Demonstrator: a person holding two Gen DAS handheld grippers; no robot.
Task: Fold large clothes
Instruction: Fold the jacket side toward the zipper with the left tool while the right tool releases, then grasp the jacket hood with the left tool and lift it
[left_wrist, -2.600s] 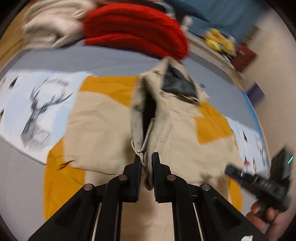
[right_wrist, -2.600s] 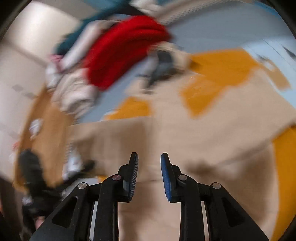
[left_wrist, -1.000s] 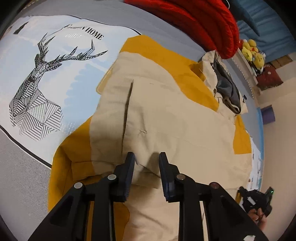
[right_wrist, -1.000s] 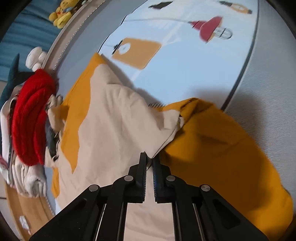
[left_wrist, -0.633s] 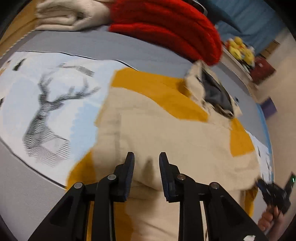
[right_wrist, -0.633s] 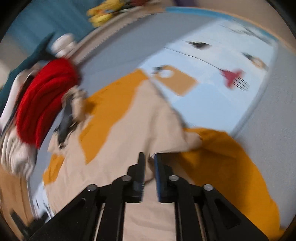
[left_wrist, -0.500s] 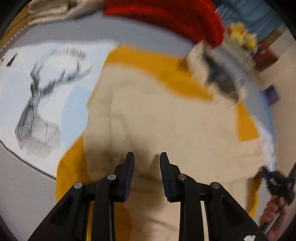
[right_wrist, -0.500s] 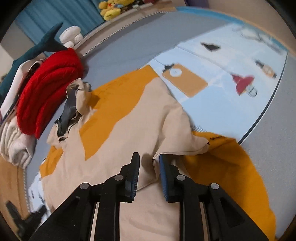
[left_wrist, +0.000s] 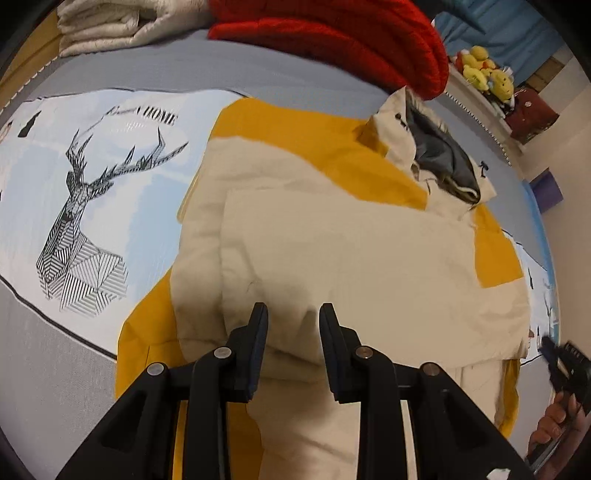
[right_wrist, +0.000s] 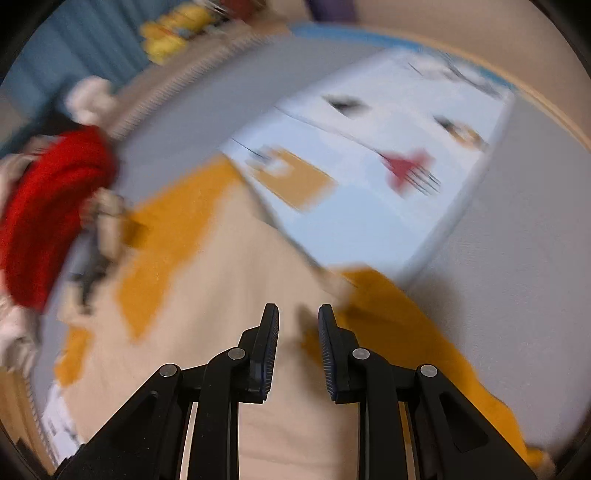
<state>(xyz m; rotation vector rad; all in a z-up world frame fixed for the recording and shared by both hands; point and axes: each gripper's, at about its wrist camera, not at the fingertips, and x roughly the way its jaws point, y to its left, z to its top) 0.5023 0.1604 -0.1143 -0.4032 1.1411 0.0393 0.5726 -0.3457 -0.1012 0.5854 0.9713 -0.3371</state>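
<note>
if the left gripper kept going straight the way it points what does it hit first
Most likely the beige panel of the jacket spread on the bed: the left gripper, jaws open and empty, aims down at the puffy fold just beyond its fingertips. How far above it the tips stand is unclear.

A home bedroom: ahead of the left tool (left_wrist: 293, 345) lies a bed (left_wrist: 303, 79) with grey bedding and a deer-print cover (left_wrist: 83, 206). Beyond it sit folded cream blankets (left_wrist: 110, 22) and a red knit (left_wrist: 332, 33); far right, yellow plush toys (left_wrist: 484, 74) line a ledge below blue curtains (left_wrist: 517, 26).
</note>
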